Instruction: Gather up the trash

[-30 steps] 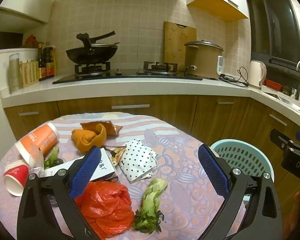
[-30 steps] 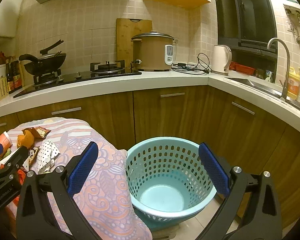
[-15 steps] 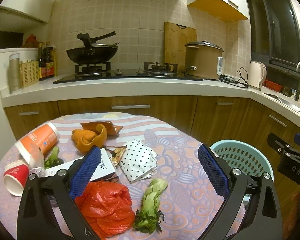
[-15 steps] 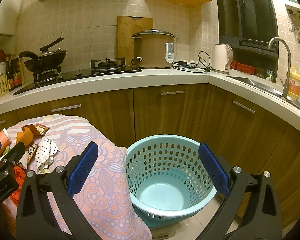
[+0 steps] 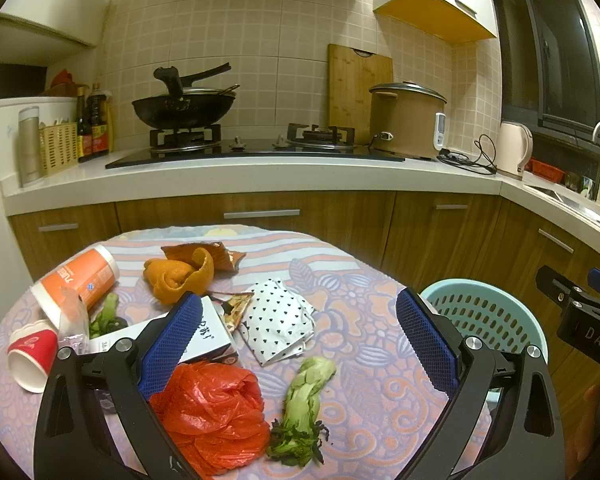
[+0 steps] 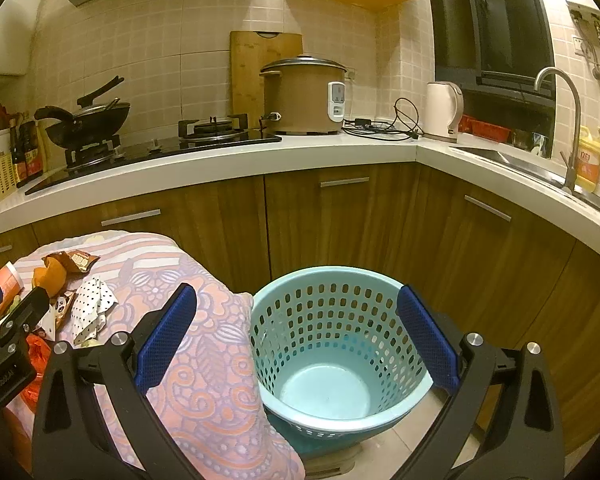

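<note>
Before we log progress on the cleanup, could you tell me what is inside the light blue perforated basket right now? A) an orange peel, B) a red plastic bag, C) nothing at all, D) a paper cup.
C: the right wrist view looks straight down into the basket and shows only its bare floor, while the red plastic bag, orange peel and red paper cup lie on the table.

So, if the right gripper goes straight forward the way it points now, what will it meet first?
Probably the light blue basket: the open right gripper points into its mouth, with nothing between the fingers. Depth is unclear, so the far inner wall or the bottom could come first.
</note>
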### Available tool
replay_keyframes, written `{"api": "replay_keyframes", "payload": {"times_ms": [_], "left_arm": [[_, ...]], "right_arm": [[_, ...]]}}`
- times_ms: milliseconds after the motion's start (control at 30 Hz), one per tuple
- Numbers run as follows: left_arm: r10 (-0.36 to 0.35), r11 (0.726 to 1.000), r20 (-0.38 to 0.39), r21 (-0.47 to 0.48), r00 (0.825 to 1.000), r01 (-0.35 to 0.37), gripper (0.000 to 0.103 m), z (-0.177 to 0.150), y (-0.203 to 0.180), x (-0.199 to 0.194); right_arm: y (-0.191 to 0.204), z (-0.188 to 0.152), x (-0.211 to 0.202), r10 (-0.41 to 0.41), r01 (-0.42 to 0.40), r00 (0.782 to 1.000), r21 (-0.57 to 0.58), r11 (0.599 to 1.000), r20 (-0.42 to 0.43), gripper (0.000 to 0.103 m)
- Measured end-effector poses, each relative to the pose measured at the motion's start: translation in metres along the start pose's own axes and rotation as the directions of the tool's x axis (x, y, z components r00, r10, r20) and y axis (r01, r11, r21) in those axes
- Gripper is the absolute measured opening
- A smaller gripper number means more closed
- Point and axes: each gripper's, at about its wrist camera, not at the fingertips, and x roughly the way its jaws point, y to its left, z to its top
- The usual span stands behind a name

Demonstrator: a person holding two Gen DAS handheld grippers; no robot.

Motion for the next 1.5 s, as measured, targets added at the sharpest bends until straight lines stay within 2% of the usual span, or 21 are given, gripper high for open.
{"api": "replay_keyframes", "payload": {"times_ms": [1500], "left_arm": [[0.003, 1.0, 0.003, 0.001, 1.0, -0.003, 0.094, 0.0006, -0.0009, -0.0012]], "right_arm": [[-0.0023, -0.0026, 0.005, 0.011, -0.01, 1.0, 0.02, 1.0, -0.017, 0.095]]}}
